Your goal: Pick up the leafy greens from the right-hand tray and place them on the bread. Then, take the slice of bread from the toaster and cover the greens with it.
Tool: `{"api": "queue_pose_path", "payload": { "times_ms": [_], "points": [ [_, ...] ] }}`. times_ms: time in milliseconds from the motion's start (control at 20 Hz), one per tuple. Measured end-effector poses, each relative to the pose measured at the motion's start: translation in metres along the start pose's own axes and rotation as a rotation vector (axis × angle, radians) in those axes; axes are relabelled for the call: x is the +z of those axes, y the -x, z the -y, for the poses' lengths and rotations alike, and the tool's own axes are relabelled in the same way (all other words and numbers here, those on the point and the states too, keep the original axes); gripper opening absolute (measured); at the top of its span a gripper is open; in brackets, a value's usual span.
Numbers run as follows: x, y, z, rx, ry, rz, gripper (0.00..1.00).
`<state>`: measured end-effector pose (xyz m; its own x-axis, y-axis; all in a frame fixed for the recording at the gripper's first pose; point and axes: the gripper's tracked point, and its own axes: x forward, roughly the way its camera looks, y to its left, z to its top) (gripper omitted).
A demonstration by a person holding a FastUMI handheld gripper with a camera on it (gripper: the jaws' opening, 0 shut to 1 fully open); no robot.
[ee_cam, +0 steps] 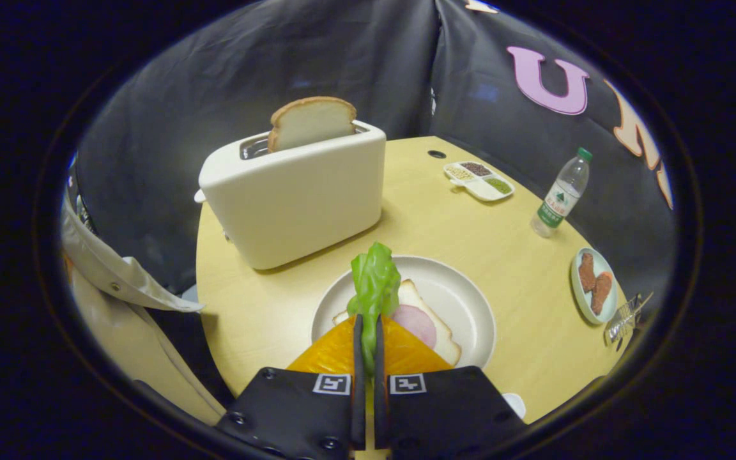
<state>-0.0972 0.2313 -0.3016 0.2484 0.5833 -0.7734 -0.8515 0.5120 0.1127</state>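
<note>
Gripper (368, 348), at the bottom centre of the frame, is clenched on the leafy greens (374, 284); both fingers press the stalk and the leaf stands up just ahead of them. Directly beyond lies the plate (464, 287) at centre frame, carrying the bread (435, 335) topped with a pink slice of meat (416, 324). The greens hang over the near left part of that bread; whether they touch it cannot be told.

The toaster (298, 191) stands on the desk (444, 223) in the upper left of the frame, with the second slice of bread (310, 121) upright in its slot, untouched.

Judgement: the first step is in hand, at the placing stage. The next move calls for lowering the leaf flat over the meat, then releasing it cleanly so it does not cling to the fingers.
</note>
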Motion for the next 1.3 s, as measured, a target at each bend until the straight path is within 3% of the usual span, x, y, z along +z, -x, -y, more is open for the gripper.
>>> {"api": "queue_pose_path", "payload": {
  "times_ms": [150, 450, 950, 1300],
  "points": [
    [-0.004, -0.010, 0.003, 0.008, -0.010, -0.035, 0.13],
    [-0.011, -0.019, 0.024, -0.044, -0.021, -0.076, 0.40],
    [-0.007, -0.013, 0.026, -0.083, -0.013, -0.064, 1.00],
    [0.047, 0.017, 0.005, -0.088, -0.028, 0.018, 1.00]
  ]
}}
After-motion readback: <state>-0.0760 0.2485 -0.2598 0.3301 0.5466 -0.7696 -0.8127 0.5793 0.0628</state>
